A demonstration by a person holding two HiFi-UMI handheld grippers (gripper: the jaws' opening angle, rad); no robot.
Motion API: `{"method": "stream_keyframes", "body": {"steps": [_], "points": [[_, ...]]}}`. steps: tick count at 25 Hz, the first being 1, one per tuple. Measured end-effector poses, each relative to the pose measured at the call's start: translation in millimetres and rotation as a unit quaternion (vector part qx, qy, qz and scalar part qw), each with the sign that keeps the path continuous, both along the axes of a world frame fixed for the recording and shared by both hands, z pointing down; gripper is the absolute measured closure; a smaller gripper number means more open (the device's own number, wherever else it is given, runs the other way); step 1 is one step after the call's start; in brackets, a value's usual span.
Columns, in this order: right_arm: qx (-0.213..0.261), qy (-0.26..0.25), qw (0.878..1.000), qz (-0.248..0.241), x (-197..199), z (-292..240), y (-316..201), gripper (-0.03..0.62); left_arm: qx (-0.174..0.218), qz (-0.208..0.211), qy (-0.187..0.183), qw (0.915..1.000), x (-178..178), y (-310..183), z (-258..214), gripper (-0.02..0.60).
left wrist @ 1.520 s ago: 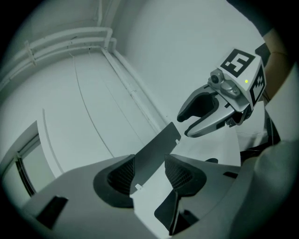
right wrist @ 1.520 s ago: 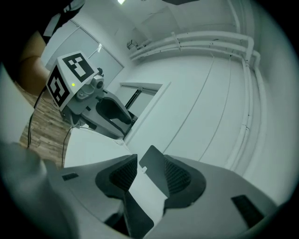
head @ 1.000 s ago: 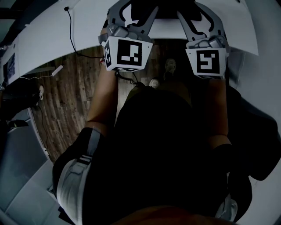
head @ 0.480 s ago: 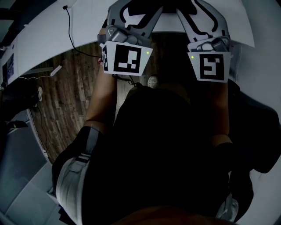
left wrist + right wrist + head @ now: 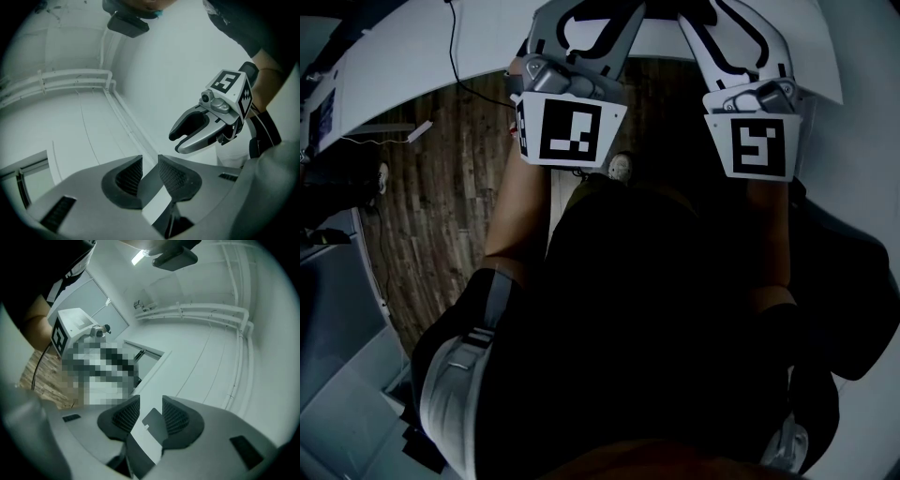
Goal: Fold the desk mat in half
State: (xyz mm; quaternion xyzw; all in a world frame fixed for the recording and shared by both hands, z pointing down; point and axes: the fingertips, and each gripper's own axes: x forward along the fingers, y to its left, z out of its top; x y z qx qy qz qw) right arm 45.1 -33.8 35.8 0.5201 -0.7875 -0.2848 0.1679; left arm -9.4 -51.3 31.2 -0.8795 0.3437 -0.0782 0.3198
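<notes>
Bench [image 5: 394, 56], pale white, arcs across the head view from 9 to 2 o'clock, and a black cable [image 5: 453, 47] drops off its edge at 11 towards the wooden floor [image 5: 441, 206]. The left gripper [image 5: 589, 13] at 12 and the right gripper [image 5: 728, 11] at 1 reach over the bench edge side by side. The person's dark torso [image 5: 656, 319] fills the centre down to 6. The desk mat cannot be told apart from the pale bench here

In the left gripper view the jaws sit at 6. They have just been closing and now stand partly apart, with a narrow gap between the ribbed pads [image 5: 130, 176]. They press on nothing; the gap shows only a grey patch over a white band, too unclear to name. The right gripper [image 5: 177, 142] hangs at 3 with its jaws parted. Conduits [image 5: 70, 77] run along the white wall [image 5: 187, 61] from 9 to 11

In the right gripper view the jaws at 6 have also just been closing, and they stand a little wider apart, gripping nothing. A white band with a flat dark grey piece shows in the gap; whether that is the desk mat I cannot tell. The wooden floor lies at 8
</notes>
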Motion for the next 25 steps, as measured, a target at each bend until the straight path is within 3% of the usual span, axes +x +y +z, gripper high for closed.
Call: {"method": "stream_keyframes", "body": {"steps": [9,13,18,25], "points": [[0.015,-0.003,1.000,-0.021,18,13,66,0.502,0.007,-0.012,0.007,0.9999,24,70,9,0.546],[0.013,0.000,0.999,-0.029,23,21,93,0.560,0.034,-0.022,0.010,0.9991,30,96,7,0.568],[-0.003,-0.010,0.999,-0.044,18,9,102,0.565,0.037,-0.031,0.029,0.9984,19,102,-7,0.569],[0.025,-0.004,0.999,-0.043,16,2,108,0.565,0.032,-0.028,0.025,0.9988,18,108,-5,0.569]]}}
